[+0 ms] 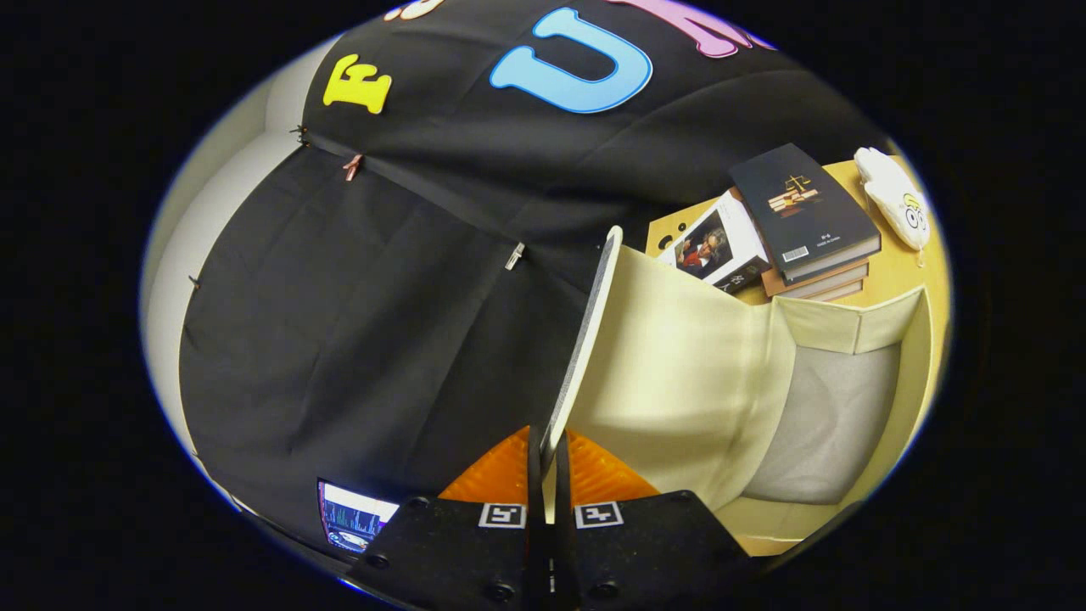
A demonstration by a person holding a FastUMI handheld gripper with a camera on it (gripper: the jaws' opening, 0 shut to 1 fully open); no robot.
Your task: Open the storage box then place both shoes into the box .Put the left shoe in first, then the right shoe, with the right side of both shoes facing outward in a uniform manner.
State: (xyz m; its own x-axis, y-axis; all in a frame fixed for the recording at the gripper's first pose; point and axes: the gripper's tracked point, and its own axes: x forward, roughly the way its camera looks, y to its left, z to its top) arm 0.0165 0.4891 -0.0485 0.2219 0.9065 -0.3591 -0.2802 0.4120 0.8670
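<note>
We see the gripper (pixel 550 458) with its two fingers pressed close on the edge of the lid (pixel 585 339), one finger on each face of the thin panel. The lid rises from between the fingers, edge-on to us and leaning a little to the right; its outer face is dark, its inner face pale cream.

The box (pixel 920 365) lies to the right of the fingers and beyond them, with its mouth open towards us. Its walls are cream cloth, and the inside looks grey, with a cream flap folded across the far side. The lid seems joined to the box by the cream fabric that runs from the panel to the near wall, though the fisheye bends this part and we cannot be sure of the seam.

Beyond the box a wooden table (pixel 895 263) carries a stack of books (pixel 802 212). The top book is dark with a small gold emblem of scales and a barcode near its lower edge; the small print beside the barcode is too fine for us to read. Just left of the stack lies a white book (pixel 717 246) with a portrait picture on its cover. A white shoe (pixel 895 199) with a small round mark on its side lies on the table to the right of the books, well apart from the gripper.

Low and left of the fingers, a lit screen (pixel 352 513) shows.
</note>
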